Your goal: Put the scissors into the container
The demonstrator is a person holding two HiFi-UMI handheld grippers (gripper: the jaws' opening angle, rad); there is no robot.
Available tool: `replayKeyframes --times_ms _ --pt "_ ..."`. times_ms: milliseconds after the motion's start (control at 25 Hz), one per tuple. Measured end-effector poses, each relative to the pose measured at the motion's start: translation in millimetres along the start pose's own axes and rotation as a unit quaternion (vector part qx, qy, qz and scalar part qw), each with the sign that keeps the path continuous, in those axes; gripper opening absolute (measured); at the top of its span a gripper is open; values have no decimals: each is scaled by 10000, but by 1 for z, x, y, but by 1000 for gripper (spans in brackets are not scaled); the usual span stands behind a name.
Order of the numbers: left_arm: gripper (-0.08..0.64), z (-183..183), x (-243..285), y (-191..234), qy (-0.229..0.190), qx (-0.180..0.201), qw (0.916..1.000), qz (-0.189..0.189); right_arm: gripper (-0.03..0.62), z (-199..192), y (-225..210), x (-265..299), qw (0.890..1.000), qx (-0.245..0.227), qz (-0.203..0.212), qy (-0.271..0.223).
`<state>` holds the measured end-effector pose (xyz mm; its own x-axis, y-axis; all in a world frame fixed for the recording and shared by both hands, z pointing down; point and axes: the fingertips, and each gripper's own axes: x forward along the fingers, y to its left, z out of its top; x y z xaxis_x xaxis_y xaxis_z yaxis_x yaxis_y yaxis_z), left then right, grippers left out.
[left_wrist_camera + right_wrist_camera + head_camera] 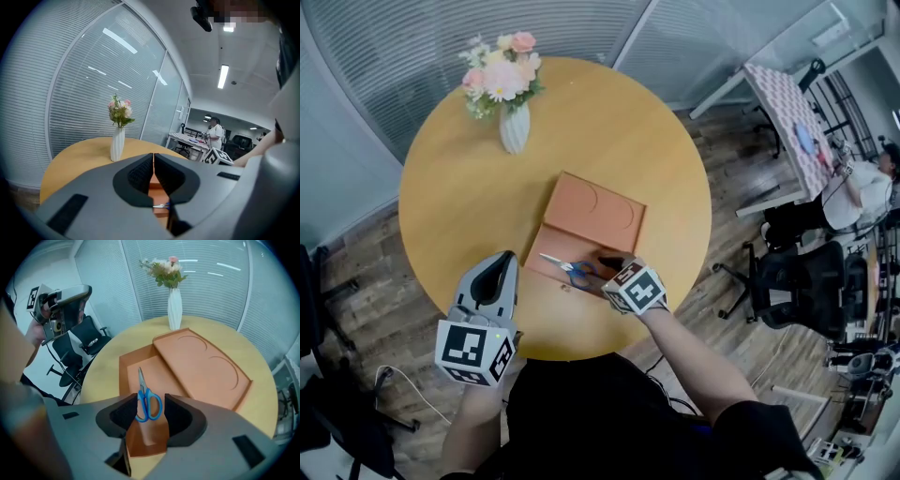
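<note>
Scissors [572,269] with blue handles lie in the open orange container [581,242] near the front of the round wooden table [666,159]. In the right gripper view the scissors [147,401] point away from me, flat on the container's floor [154,369]. My right gripper [607,265] hangs just over their handles; its jaws [149,416] stand open on either side of the blue loops without pressing them. My left gripper [495,274] is held above the table's front left edge, apart from the container, its jaws [153,173] shut with nothing between them.
The container's lid [600,208] lies folded open behind the box. A white vase of flowers [515,127] stands at the table's far left. Office chairs [792,281] and a desk with a seated person [862,197] are to the right, off the table.
</note>
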<state>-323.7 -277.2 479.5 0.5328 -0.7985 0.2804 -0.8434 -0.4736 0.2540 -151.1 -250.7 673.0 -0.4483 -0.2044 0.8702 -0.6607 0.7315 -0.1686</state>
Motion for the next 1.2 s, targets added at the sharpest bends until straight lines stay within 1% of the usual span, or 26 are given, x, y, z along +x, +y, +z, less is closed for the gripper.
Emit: replayKeyframes --times_ms 160,280,400,520,600,720,840,1040,1120,1200 --pt "18 12 -2 -9 -61 151 9998 -93 146 16 1 -30 9984 6 -198 -524" --pt "18 23 -4 -18 -64 303 9994 -125 111 31 1 -58 9948 44 -315 -971" --pt "18 37 -5 -30 -85 483 9988 -82 83 47 -2 -86 9884 79 -387 -1464" --pt "18 50 -5 -46 -138 649 9978 1 66 56 -4 -117 9798 90 -332 -1971" --pt "18 57 -4 -60 -193 735 9971 60 58 56 -8 -139 9734 104 -275 -2271" --pt "18 71 -2 -80 -297 837 9959 162 48 55 -14 -175 9617 99 -169 -2733" --pt "18 83 -1 -103 -367 960 9944 249 43 50 -19 -216 9490 -33 -87 -3151" --pt "18 102 4 -147 -515 1117 9921 264 38 38 -25 -277 9340 -609 5 -3522" --pt "18 107 6 -158 -575 1130 9916 258 38 46 -26 -302 9223 -757 -66 -3788" --pt "18 115 5 -163 -680 1117 9909 327 37 60 -25 -330 9030 -736 -164 -4230"
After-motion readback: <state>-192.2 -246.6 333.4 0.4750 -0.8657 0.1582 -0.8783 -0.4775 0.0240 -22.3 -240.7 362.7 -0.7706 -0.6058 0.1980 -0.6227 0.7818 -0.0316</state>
